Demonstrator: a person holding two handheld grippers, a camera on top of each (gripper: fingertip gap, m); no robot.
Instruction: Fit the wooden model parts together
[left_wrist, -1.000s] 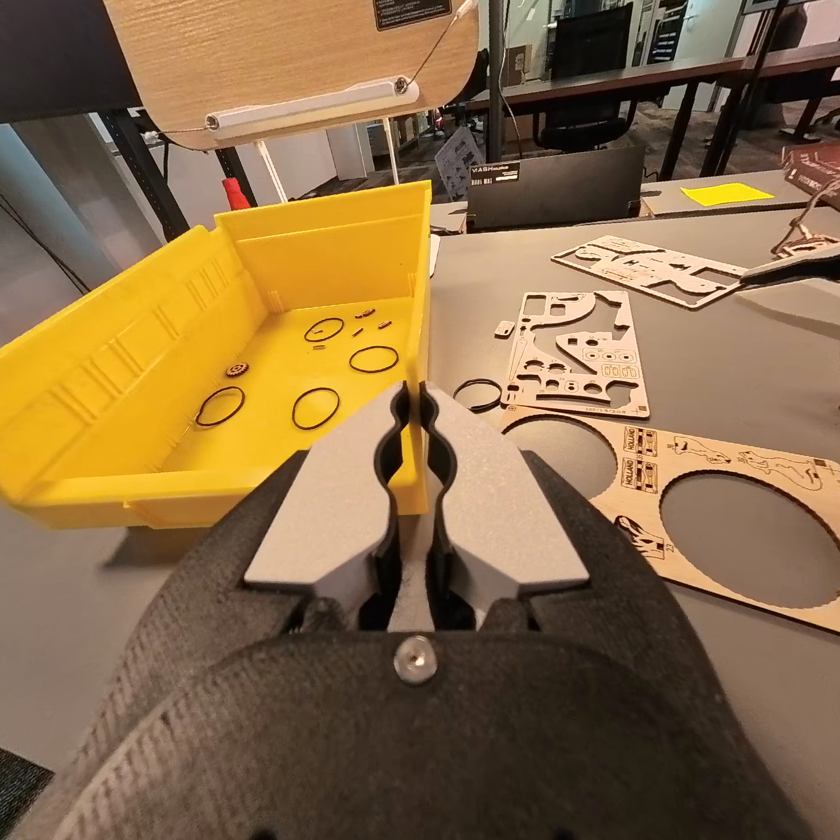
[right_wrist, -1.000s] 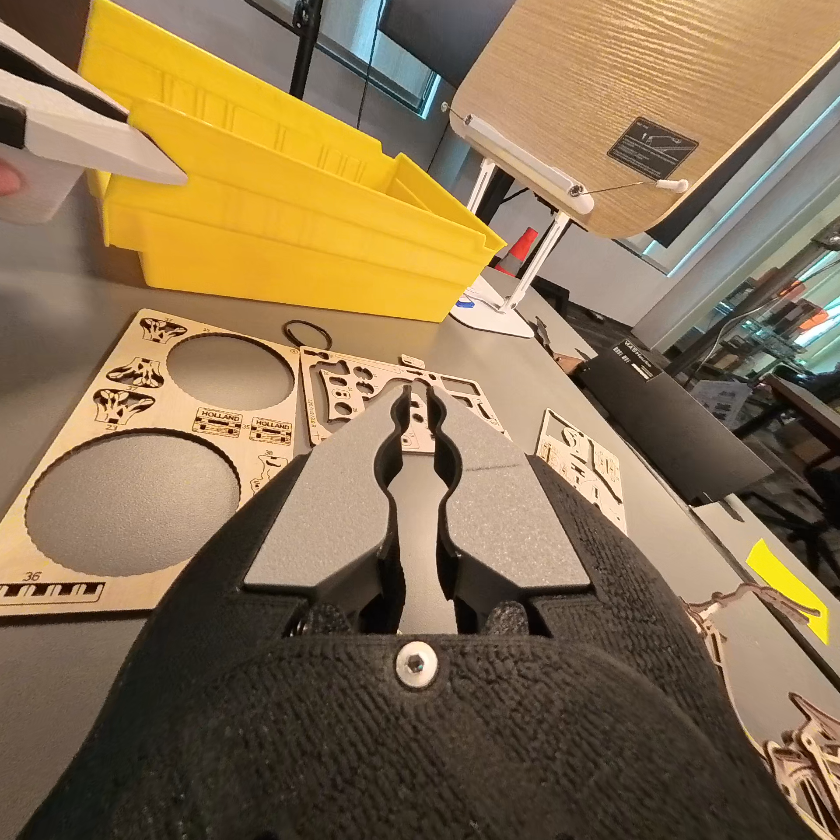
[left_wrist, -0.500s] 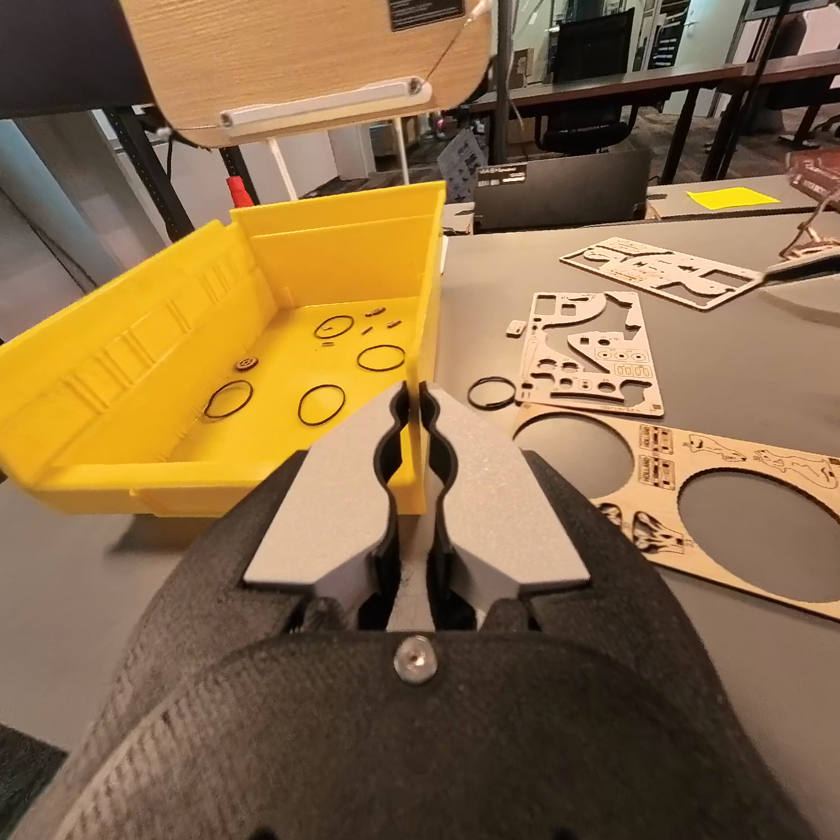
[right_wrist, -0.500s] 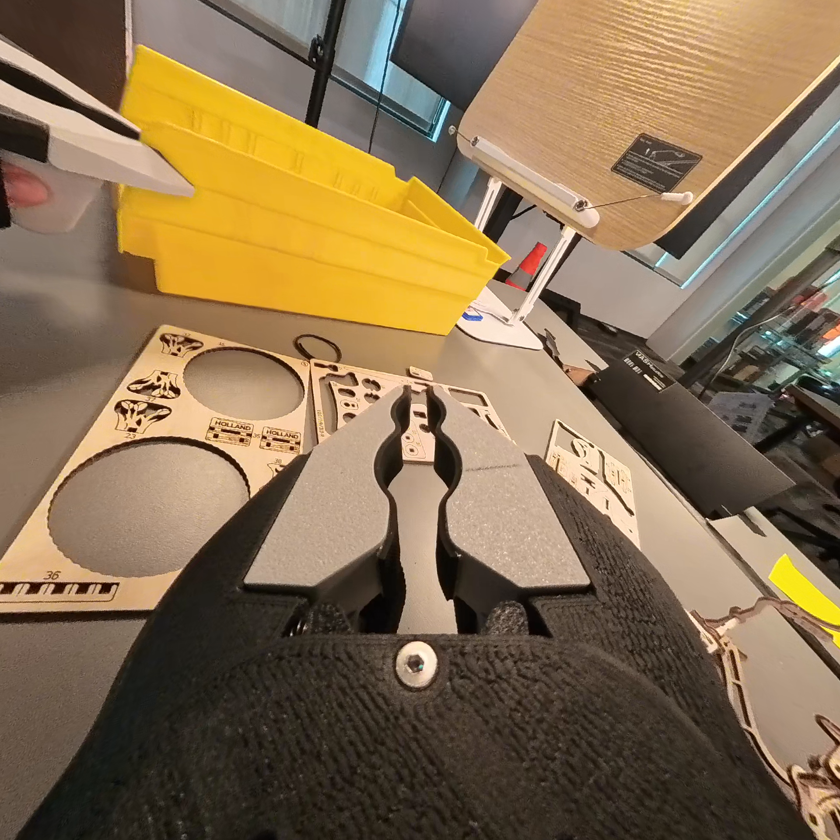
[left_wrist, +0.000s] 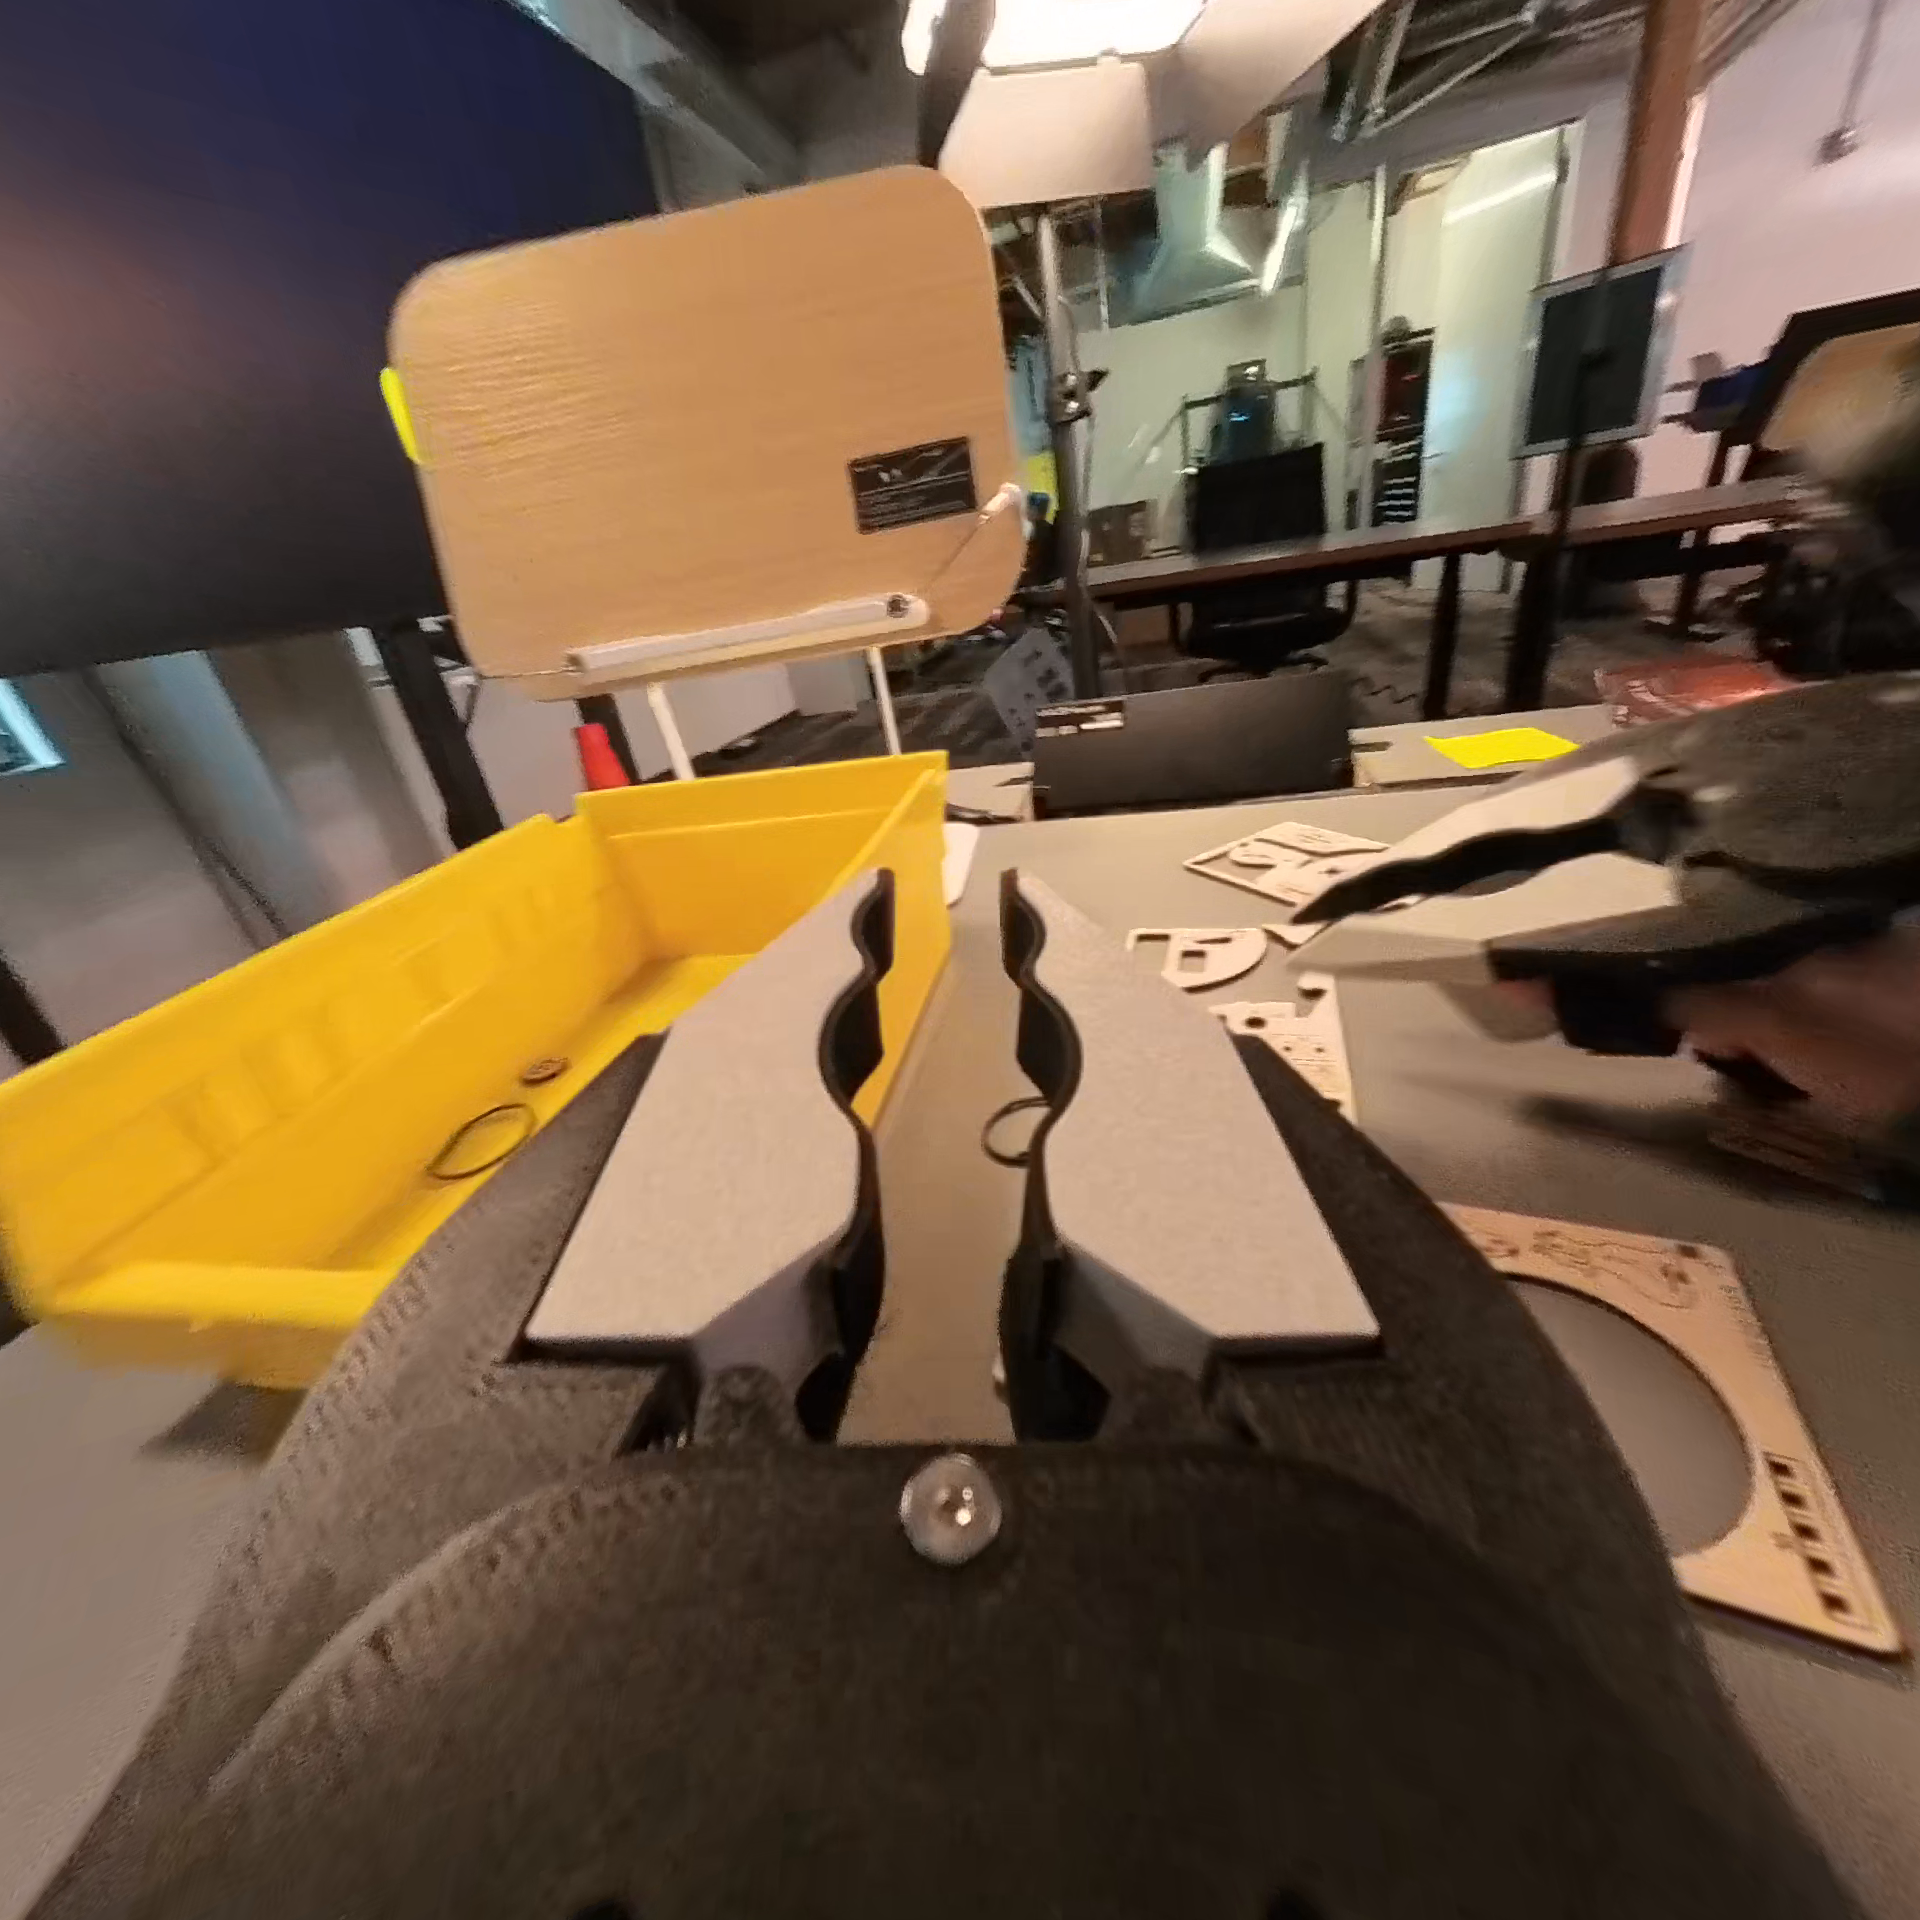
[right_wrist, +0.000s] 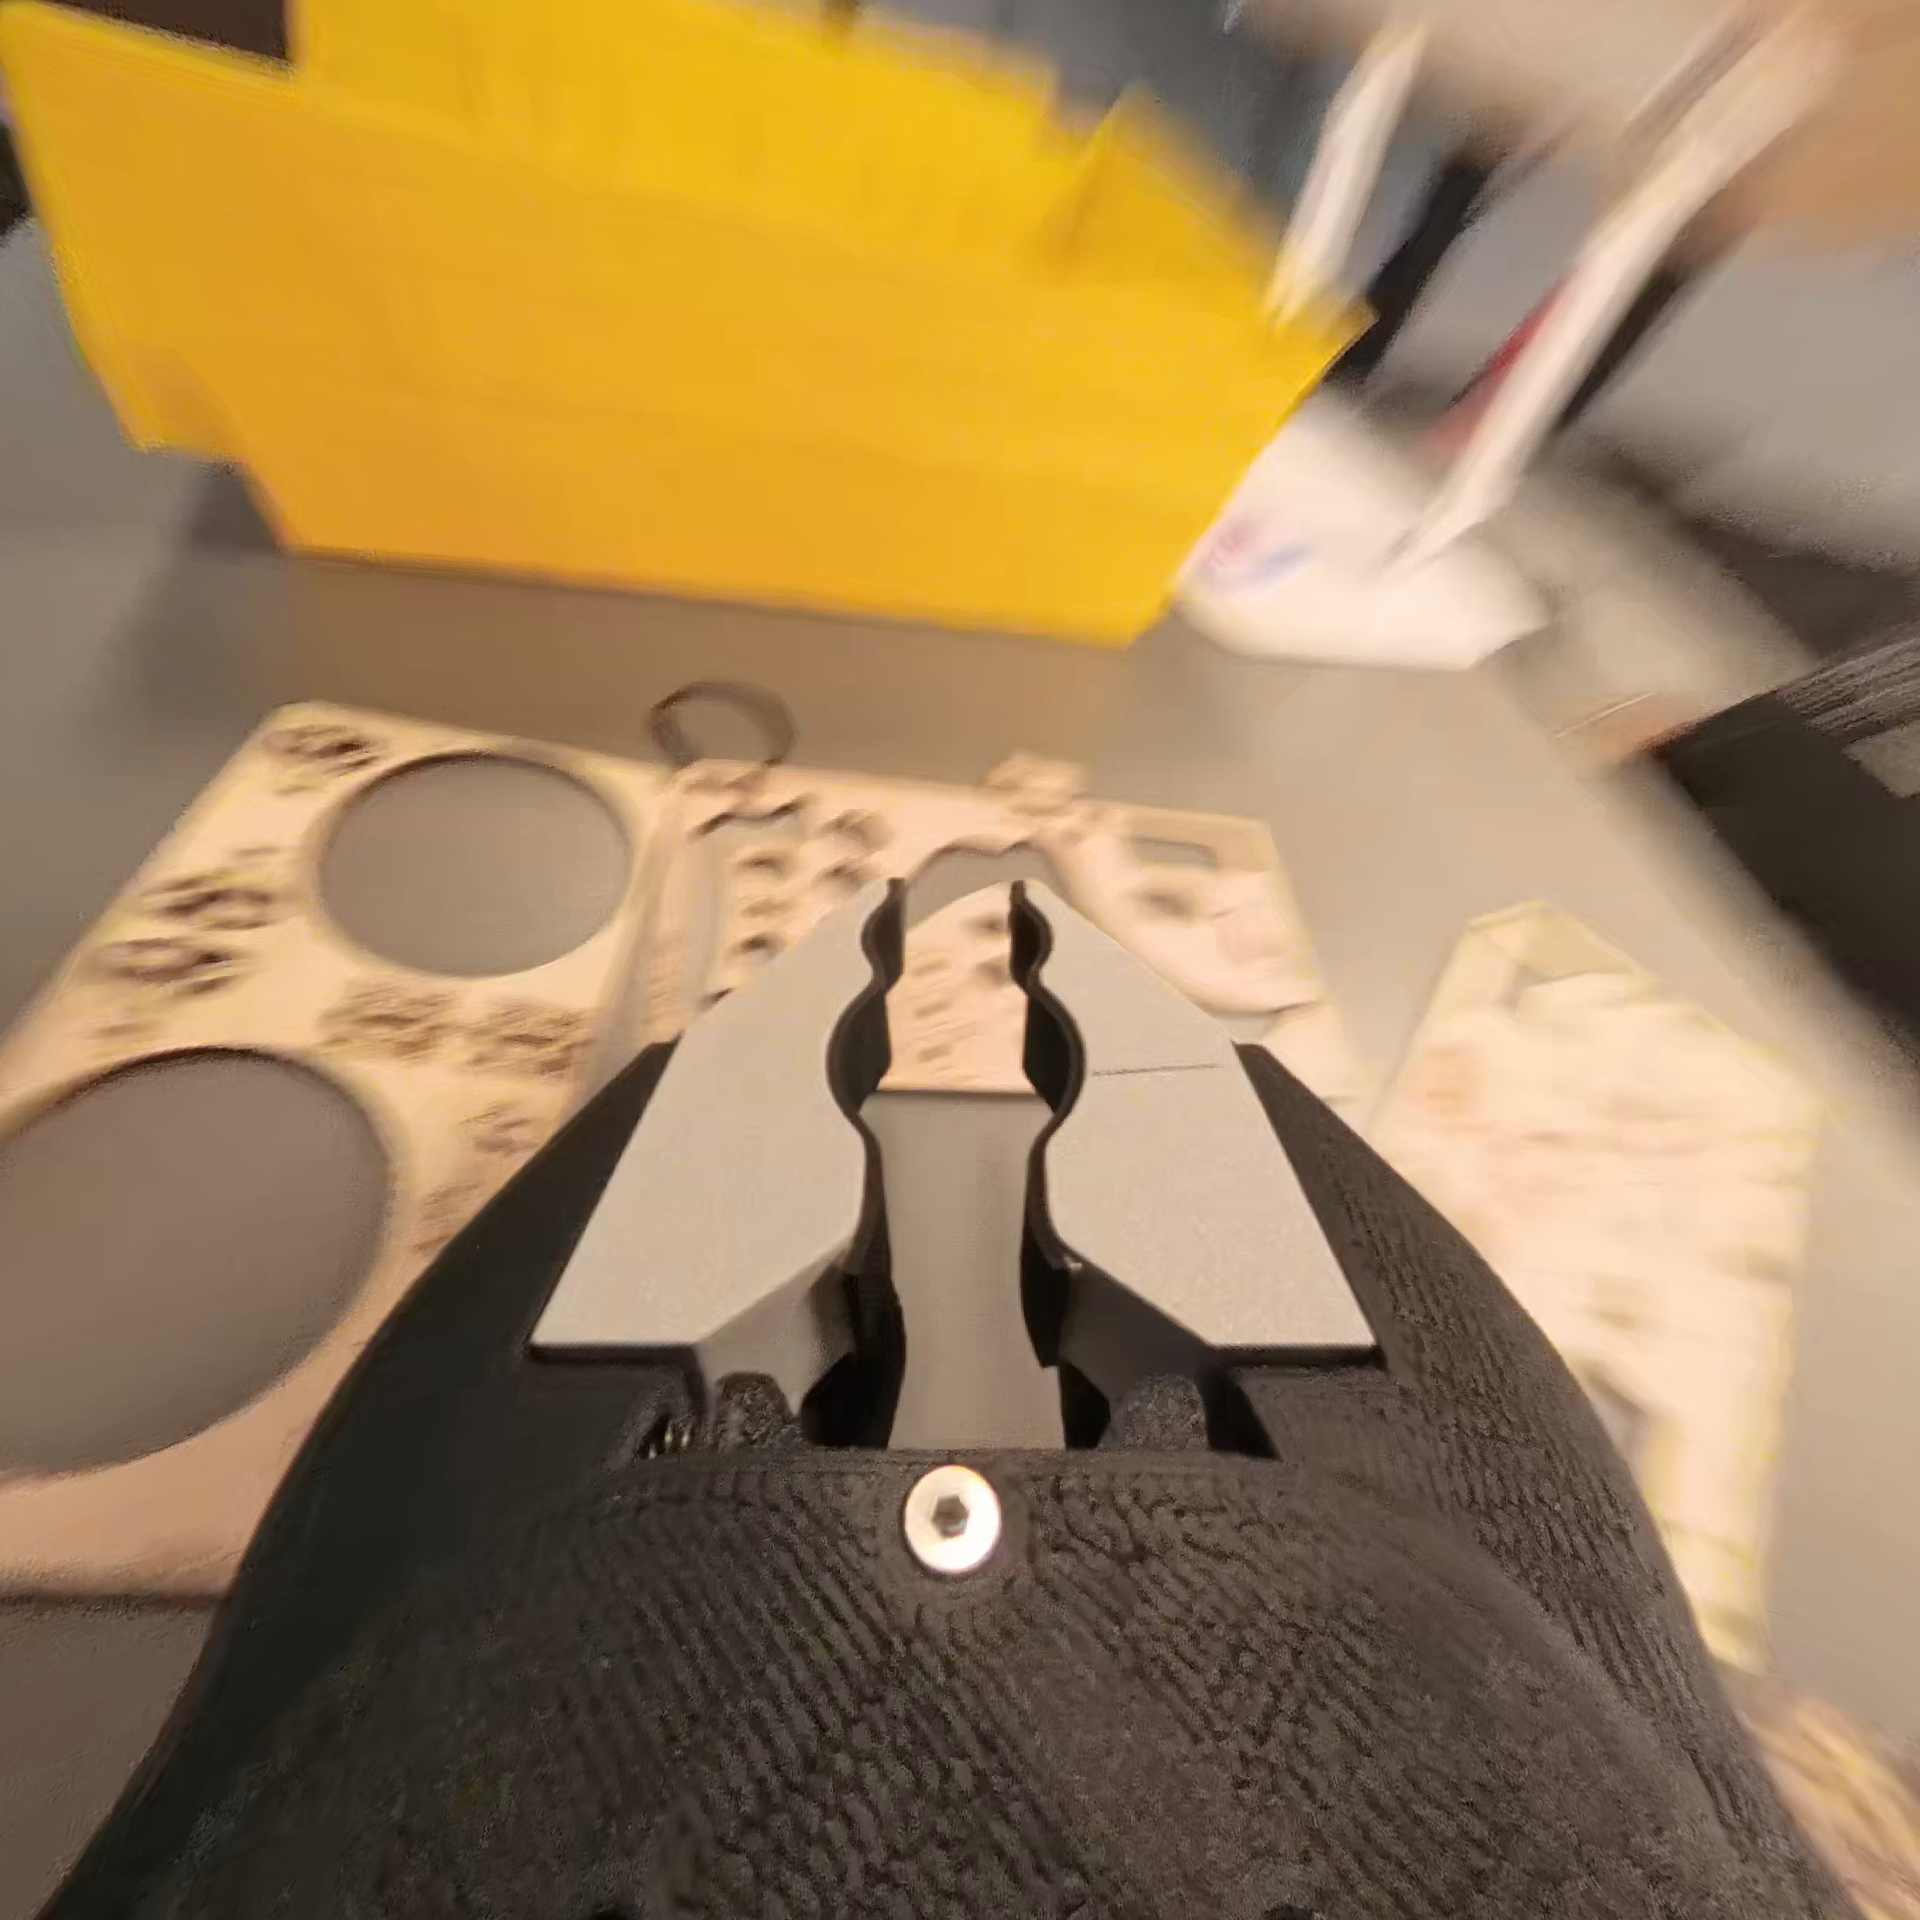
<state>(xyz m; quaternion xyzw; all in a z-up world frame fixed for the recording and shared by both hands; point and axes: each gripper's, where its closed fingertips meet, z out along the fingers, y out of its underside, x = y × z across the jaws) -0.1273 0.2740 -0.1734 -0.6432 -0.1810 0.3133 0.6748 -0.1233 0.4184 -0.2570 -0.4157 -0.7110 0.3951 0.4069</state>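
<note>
Thin laser-cut wooden sheets (right_wrist: 499, 997) flat on grey table (left_wrist: 1558, 1122), just beside yellow bin (left_wrist: 312, 1049); probably light, stiff, snap-prone at narrow webs. Best pinched at an outer edge, not across cutouts. Left gripper (left_wrist: 943, 904) parted, empty, above bin's corner. Right gripper (right_wrist: 954, 902) parted, empty, over sheets.

Yellow bin (left_wrist: 312, 1039); black rings (left_wrist: 480, 1141) inside; pale wooden sheets (right_wrist: 208, 935) with dark burnt markings; grey surface (left_wrist: 1558, 1143); grey-fingered, black-bodied hand-held gripper (left_wrist: 943, 894).
</note>
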